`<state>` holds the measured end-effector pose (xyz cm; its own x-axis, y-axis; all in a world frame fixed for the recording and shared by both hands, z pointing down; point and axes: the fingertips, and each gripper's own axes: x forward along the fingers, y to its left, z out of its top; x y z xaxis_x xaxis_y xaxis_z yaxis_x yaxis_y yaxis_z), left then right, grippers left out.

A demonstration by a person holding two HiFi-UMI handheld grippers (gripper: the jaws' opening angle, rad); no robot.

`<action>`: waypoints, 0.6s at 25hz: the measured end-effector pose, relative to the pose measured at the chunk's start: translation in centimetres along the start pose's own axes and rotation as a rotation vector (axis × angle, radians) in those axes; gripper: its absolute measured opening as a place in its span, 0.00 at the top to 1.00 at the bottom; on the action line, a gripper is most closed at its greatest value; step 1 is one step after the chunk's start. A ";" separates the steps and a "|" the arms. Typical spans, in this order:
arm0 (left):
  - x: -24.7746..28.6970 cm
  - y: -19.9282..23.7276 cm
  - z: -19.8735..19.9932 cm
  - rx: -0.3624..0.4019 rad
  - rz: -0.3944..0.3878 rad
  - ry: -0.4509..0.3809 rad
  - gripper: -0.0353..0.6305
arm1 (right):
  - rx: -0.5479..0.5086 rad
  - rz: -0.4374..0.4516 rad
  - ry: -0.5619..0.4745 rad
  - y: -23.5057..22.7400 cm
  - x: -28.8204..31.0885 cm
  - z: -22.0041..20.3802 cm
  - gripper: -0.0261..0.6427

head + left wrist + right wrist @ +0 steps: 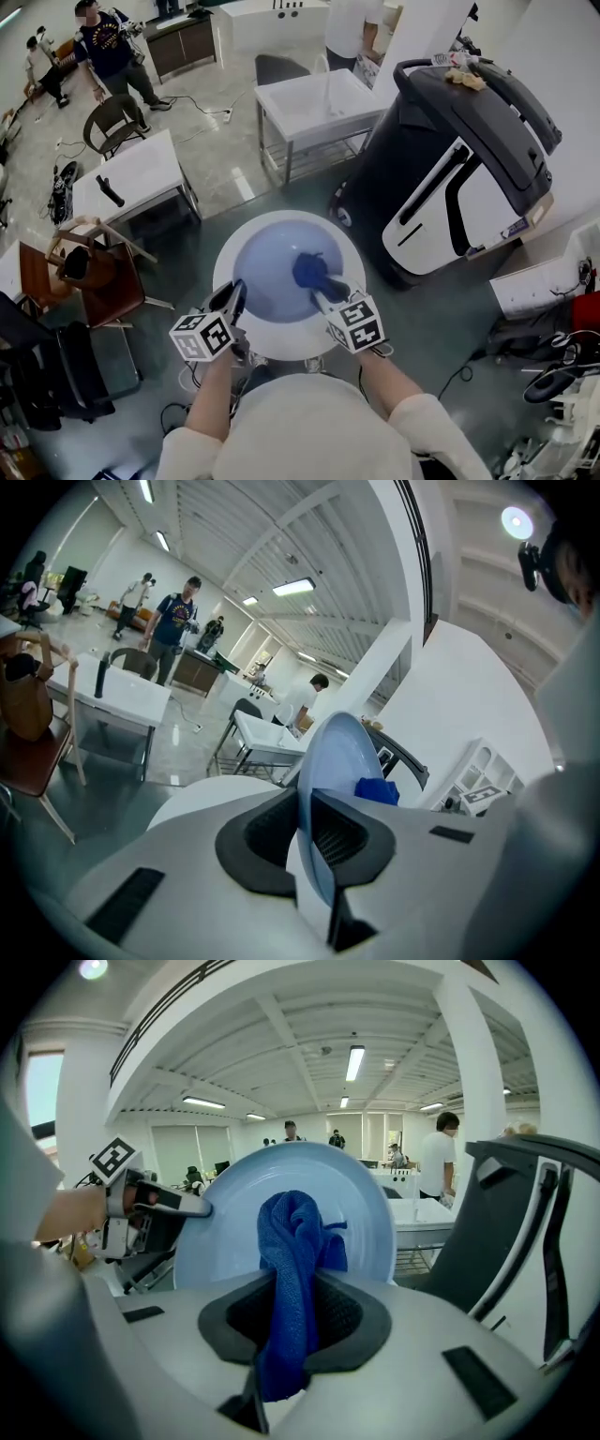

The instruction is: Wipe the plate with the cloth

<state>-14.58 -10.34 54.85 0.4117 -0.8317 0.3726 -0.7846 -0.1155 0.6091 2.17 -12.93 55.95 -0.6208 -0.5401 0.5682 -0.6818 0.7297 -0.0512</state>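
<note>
We hold both forearms out ahead of us over the round white surface (281, 345), the left gripper (234, 298) at the near-left rim of the plate (272, 267) and the right gripper (317, 286) reaching onto its face. The plate is light blue, round and glossy, held over that surface with its hollow face tilted toward us. Our left jaws are nearly together, clamped on the plate's rim, and our right jaws are clamped on a bunched dark blue cloth (295, 1241), whose free end sits against the plate's face near its middle.
</note>
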 end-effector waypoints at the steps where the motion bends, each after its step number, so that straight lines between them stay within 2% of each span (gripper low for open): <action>1: 0.1 -0.1 -0.2 0.002 -0.003 0.006 0.87 | 0.001 -0.019 -0.005 -0.7 -0.1 0.3 0.83; 5: 0.4 -0.9 -1.2 0.013 -0.020 0.034 0.87 | 0.006 -0.075 -0.032 -3.0 -0.1 1.9 0.83; 8: 0.6 -1.6 -2.2 0.028 -0.032 0.057 0.87 | 0.004 -0.085 -0.056 -3.5 0.5 3.4 0.83; 15: 0.5 -1.5 -2.4 0.029 -0.019 0.060 0.87 | -0.046 0.059 -0.078 2.5 3.0 5.4 0.83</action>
<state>-12.06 -9.32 55.78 0.4531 -0.7954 0.4025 -0.7889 -0.1475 0.5966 -3.51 -14.96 53.13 -0.6885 -0.5253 0.5000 -0.6260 0.7786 -0.0440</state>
